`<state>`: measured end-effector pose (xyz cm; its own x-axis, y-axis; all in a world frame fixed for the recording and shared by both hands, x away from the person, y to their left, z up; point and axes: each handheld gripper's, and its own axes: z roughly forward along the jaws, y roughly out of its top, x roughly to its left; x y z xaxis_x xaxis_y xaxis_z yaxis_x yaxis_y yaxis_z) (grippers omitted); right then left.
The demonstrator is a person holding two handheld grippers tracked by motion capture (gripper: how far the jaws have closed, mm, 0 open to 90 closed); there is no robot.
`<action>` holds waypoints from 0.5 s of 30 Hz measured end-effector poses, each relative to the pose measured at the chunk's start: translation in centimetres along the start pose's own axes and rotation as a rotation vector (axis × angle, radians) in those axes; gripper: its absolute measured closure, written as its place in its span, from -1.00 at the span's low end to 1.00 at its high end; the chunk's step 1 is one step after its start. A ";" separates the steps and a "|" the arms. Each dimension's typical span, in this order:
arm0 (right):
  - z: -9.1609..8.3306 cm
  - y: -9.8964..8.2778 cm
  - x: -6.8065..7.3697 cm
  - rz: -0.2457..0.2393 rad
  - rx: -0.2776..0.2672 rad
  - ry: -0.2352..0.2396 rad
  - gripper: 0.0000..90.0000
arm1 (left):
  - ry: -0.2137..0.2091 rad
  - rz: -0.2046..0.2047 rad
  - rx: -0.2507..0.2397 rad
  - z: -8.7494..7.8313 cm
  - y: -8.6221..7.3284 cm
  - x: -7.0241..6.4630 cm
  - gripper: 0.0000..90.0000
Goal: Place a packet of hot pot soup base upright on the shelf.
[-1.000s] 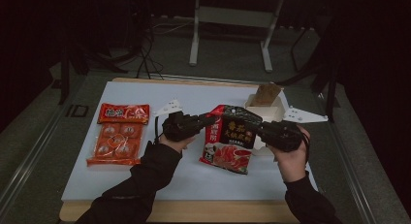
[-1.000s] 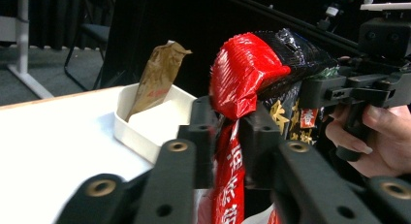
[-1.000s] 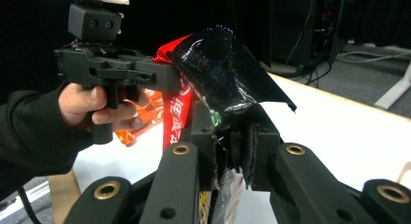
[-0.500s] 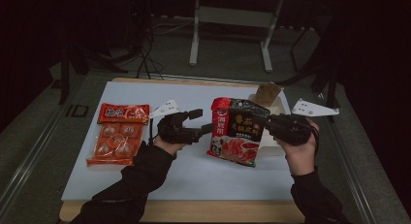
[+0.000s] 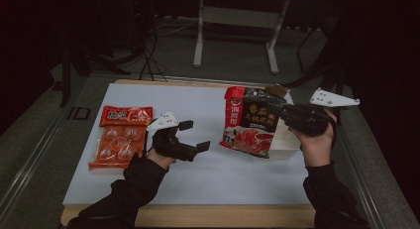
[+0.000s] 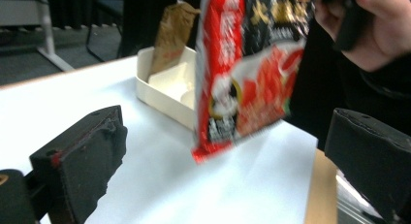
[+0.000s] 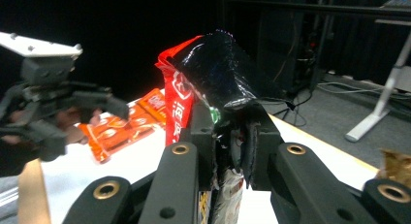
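Observation:
A red and black food pouch (image 5: 250,122) hangs upright above the table's right side, with my right gripper (image 5: 289,116) shut on its right edge. In the right gripper view the jaws pinch the crumpled pouch (image 7: 213,73) between the pads (image 7: 249,151). My left gripper (image 5: 194,136) hovers over the middle of the white table, a short way left of the pouch. Its jaws have just been opening and now stand wide with nothing between them. From the left gripper view the blurred pouch (image 6: 252,64) hangs beyond the spread jaws.
A shallow white tray (image 5: 286,145) sits under and behind the pouch, with a brown paper bag (image 5: 277,90) at its far end. Orange snack packs (image 5: 116,144) and a red packet (image 5: 126,115) lie at the table's left. Table legs and cables stand on the floor beyond.
The left gripper let go of the pouch, opened wide and drew back to the left. The right gripper carried the pouch up and to the right, over the white tray.

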<state>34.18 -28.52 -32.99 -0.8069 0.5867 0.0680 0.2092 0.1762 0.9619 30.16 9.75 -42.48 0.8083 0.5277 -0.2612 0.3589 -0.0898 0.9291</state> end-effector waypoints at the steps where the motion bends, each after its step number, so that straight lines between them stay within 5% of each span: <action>1: -0.1 0.1 -0.2 -0.005 -0.002 -0.007 0.73 | -0.004 0.000 0.006 -0.1 -0.3 0.0 -0.97; 4: -0.4 0.4 -0.9 -0.006 -0.010 -0.043 0.73 | -0.011 -0.012 0.018 -0.5 -1.2 0.1 -0.97; 15: -2.0 1.3 -4.1 -0.064 -0.040 -0.137 0.73 | 0.026 0.041 0.015 -1.6 -4.0 0.5 -0.97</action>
<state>36.63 -32.30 -31.52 -0.7346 0.6779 -0.0277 0.1352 0.1864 0.9731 28.39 11.71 -45.90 0.8102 0.5451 -0.2156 0.3326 -0.1245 0.9348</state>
